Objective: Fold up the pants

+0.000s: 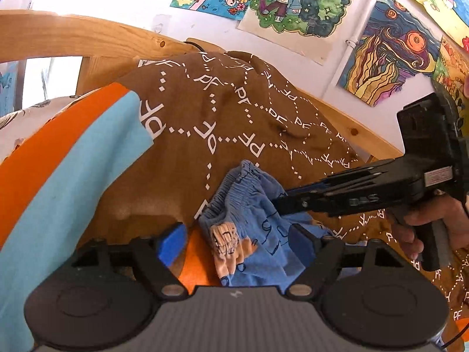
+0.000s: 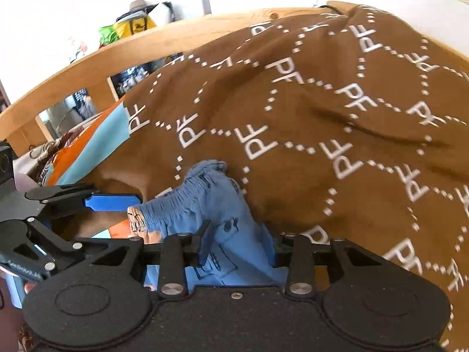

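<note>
Soft, light pants (image 1: 252, 205) on brown blanket (image 1: 181, 123): right gripper (image 1: 278, 202) pinched waistband edge; left gripper (image 1: 237, 243) stood open, empty.

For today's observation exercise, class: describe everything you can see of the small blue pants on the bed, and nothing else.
The blue pants are small, of soft light-blue cloth with dark line drawings and a peach cartoon patch. The gathered elastic waistband points away from the cameras. They lie bunched and crumpled, not yet folded flat, on a brown blanket printed with white PF letters. The right gripper is shut on the cloth beside the waistband. The left gripper stands open, its blue fingers either side of the pants without pressing.
</note>
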Available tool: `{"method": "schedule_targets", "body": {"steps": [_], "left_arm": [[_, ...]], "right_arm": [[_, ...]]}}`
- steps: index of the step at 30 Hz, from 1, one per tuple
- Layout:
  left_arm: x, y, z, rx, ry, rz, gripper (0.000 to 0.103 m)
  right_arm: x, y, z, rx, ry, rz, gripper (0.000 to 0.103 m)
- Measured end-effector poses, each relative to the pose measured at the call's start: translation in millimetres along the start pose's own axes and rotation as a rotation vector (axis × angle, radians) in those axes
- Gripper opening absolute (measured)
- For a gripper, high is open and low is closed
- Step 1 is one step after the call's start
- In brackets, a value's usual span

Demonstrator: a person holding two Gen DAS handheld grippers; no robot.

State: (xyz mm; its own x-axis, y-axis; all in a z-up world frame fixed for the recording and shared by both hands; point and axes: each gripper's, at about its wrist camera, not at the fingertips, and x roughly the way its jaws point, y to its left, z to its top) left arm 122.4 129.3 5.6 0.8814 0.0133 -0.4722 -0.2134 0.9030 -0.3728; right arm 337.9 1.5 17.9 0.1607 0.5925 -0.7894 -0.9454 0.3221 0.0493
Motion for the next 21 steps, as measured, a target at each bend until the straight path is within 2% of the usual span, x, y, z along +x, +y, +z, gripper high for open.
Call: {"method": "schedule_targets", "body": {"steps": [1, 2, 7, 11, 13, 14, 15, 16, 18, 21], "left_arm": [[0, 0, 0, -0.005, -0.001, -0.002, 0.082], [1, 1, 1, -0.009, -0.002, -0.004, 0.082], [7, 4, 4, -0.012, -0.002, -0.024, 0.083], [13, 4, 6, 0.002, -0.002, -0.03, 0.081], [15, 4, 5, 0.011, 0.001, -0.024, 0.073], [16, 4, 5, 0.009, 0.007, -0.021, 0.062], [18, 5, 5, 0.001, 0.015, -0.02, 0.054], [20, 7, 6, -0.011, 0.022, -0.018, 0.051], [24, 11, 9, -0.041, 0.047, -0.026, 0.03], [28, 22, 12, -0.12, 0.075, -0.042, 0.023]], "right_arm": [[1, 5, 1, -0.025, 0.0, -0.032, 0.007], [1, 9, 2, -0.052, -0.003, -0.07, 0.004], [-4, 1, 2, -0.018, -0.067, -0.174, 0.001], [-1, -8, -2, 0.026, -0.095, -0.155, 0.0], [-3, -9, -5, 0.04, -0.105, -0.152, 0.001], [-4, -10, -6, 0.046, -0.111, -0.155, 0.002], [-7, -10, -8, 0.056, -0.122, -0.159, 0.008], [-9, -12, -8, 0.066, -0.134, -0.163, 0.011], [-18, -16, -11, 0.08, -0.162, -0.186, 0.02], [-28, -10, -13, 0.051, -0.181, -0.2, 0.02]]}}
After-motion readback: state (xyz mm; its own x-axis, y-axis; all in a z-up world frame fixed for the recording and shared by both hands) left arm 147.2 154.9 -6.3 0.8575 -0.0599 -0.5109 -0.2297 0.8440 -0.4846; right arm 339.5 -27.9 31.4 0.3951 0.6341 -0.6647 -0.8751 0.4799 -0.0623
